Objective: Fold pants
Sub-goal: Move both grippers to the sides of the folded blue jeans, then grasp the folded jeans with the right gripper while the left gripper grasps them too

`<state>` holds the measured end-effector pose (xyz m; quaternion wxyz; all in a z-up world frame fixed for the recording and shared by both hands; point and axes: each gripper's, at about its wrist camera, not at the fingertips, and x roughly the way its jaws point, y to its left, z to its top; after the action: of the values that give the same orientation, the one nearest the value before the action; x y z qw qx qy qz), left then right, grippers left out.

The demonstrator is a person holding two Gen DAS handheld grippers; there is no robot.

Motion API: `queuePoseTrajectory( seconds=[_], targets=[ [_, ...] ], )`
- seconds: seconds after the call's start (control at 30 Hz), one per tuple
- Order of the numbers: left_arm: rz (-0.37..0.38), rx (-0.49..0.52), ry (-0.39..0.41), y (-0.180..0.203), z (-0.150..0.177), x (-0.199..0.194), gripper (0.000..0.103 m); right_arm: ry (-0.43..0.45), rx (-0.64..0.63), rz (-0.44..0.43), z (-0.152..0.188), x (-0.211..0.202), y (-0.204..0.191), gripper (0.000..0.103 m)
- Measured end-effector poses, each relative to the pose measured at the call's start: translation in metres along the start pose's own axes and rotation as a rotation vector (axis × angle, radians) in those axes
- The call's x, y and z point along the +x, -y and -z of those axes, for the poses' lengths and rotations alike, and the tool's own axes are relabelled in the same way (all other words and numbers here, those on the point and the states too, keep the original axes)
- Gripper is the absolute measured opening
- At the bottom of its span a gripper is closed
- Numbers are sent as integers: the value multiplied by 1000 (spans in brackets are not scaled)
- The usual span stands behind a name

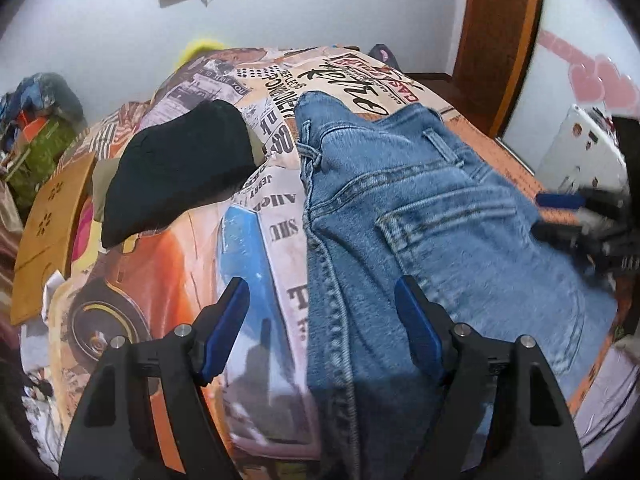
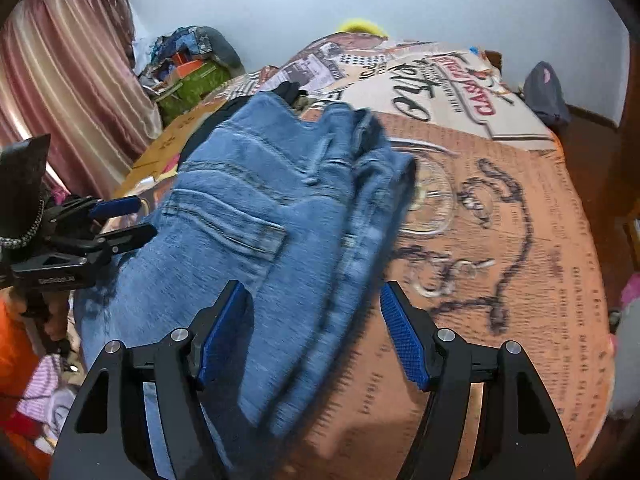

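Nearest the left wrist camera, the left gripper (image 1: 322, 312) hangs with its blue-padded fingers (image 1: 226, 328) spread wide and nothing pinched; one finger stands over the printed bedspread, the other over the near part of the faded blue denim pants (image 1: 400, 208), and the long side seam runs up between them. The right gripper (image 2: 316, 320) is likewise spread and empty, its fingers straddling the near edge of the same denim, which looks already doubled lengthwise, back pocket (image 2: 236, 220) upward, waistband end farthest from both cameras. The pants lie on the bed with the newspaper-and-car patterned cover (image 2: 500, 208), running from the grippers toward the far side. From here the likeliest fault is a partial grasp: with layers stacked, a finger closing on the top layer alone would peel the fold open when lifted. The denim looks stiff and heavy, so a shallow pinch at the seam may slip and leave the fold crooked. If the two grippers close at uneven points along the edges, the next fold would come out skewed. Both views are blurred near the cloth, so exact edges are hard to judge. Farther off, a black folded garment (image 1: 180, 168) lies just beside the pants' waistband end; a fold carried toward it could land on or drag it. Beyond are a pile of coloured clutter (image 2: 192, 64) and the pale wall.
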<state>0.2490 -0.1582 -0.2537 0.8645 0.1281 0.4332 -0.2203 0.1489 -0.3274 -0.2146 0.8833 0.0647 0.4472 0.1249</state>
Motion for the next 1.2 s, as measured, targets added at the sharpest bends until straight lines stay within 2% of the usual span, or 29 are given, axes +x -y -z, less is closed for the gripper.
queuePoseTrajectory(
  seconds=[0.1, 0.17, 0.23, 0.33, 0.43, 0.53, 0.7, 0.87, 0.97, 1.1, 1.2],
  targets=[
    [-11, 30, -14, -7, -2, -7, 76, -2, 11, 39, 0, -12, 12, 65],
    [-8, 10, -3, -17, -8, -15, 76, 18, 36, 55, -5, -21, 22, 65],
    [-54, -5, 28, -26, -21, -22, 76, 53, 42, 62, -13, -27, 25, 65],
    [-5, -31, 60, -32, -41, -23, 76, 94, 38, 49, -35, -22, 26, 65],
    [58, -30, 57, -26, -58, -9, 76, 109, 9, 41, -51, -7, 19, 65],
    [81, -11, 10, -16, -72, 22, 76, 86, -17, 20, -65, 18, 12, 65],
    [105, -21, -37, -10, -83, 65, 79, 35, -46, 32, -71, 58, 9, 65],
    [82, 24, -39, -12, -94, 80, 82, 36, -58, 33, -74, 64, 19, 65],
    [31, -3, -31, -24, -104, 75, 80, 36, -56, 46, -77, 56, 21, 64],
    [32, -38, -16, -44, -106, 53, 80, 41, -88, 57, -73, 31, 16, 64],
    [59, -61, -13, -54, -98, 31, 80, 31, -96, 41, -69, 15, 15, 64]
  ],
)
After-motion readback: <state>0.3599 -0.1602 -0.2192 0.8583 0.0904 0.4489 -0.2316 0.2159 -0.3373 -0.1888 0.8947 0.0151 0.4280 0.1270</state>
